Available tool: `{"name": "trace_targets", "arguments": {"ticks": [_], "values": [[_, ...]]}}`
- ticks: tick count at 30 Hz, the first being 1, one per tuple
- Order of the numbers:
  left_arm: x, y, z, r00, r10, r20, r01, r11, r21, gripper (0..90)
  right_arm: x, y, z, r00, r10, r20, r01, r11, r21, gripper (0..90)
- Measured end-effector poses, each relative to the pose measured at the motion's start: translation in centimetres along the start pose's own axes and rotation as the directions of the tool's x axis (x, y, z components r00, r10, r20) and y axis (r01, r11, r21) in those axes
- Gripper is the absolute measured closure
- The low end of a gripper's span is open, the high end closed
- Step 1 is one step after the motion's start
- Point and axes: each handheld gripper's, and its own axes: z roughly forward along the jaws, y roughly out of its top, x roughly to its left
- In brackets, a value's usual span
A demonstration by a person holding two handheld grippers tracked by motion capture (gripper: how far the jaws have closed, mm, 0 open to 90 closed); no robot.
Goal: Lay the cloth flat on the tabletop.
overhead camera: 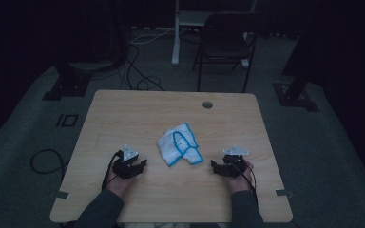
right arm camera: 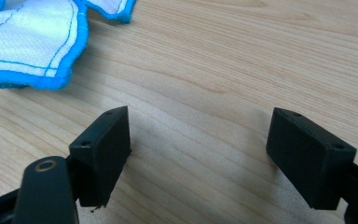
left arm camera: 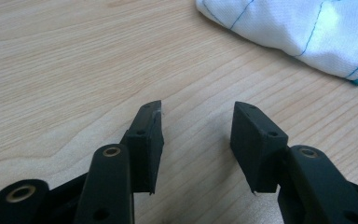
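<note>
Two grippers, left gripper (overhead camera: 140,164), right gripper (overhead camera: 217,165); one cloth (overhead camera: 179,144).

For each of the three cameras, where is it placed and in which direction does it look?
High view: above the person's side, facing forward and down on the light wooden table; forearms, left gripper and right gripper show.
Left gripper view: rides that gripper, looking along open black jaws.
Right gripper view: rides that gripper, jaws open.
All three share the crumpled white cloth with blue edging.
</note>
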Motion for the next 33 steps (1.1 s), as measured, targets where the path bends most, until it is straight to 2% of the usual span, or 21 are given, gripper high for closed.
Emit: {"name": "trace_targets", "arguments": {"ticks": [4,11,17,22,26,33], "values": [[0.0,0.0,0.0,1.0,0.0,0.005,0.0,1.0,-0.002,55.9,0.1,0.0,-0.1,1.0,0.001,0.002,-0.001,1.0,-0.002,24.0],[-0.1,0.1,0.0,1.0,-0.004,0.008,0.004,1.0,0.003,58.1,0.7,0.1,-0.3,1.0,-0.004,0.002,0.004,1.0,0.006,38.8],[-0.5,0.3,0.0,0.9995,0.006,0.032,-0.006,0.9999,0.012,59.9,1.0,0.2,-0.6,1.0,-0.001,0.003,0.001,1.0,-0.001,50.0],[-0.8,0.9,-0.2,0.9989,0.022,0.041,-0.022,0.9998,-0.001,59.8,1.6,0.4,-1.0,0.9999,-0.006,-0.009,0.006,1.0,-0.026,52.7],[-0.8,1.4,-0.3,0.9986,0.027,0.044,-0.026,0.9995,-0.015,59.8,2.1,0.6,-1.3,0.9986,0.014,-0.05,-0.016,0.999,-0.044,53.0],[-1.1,2.0,-0.3,0.9981,0.04,0.047,-0.039,0.9989,-0.024,59.4,2.7,0.9,-1.4,0.9972,0.016,-0.073,-0.02,0.998,-0.057,53.7]]}}
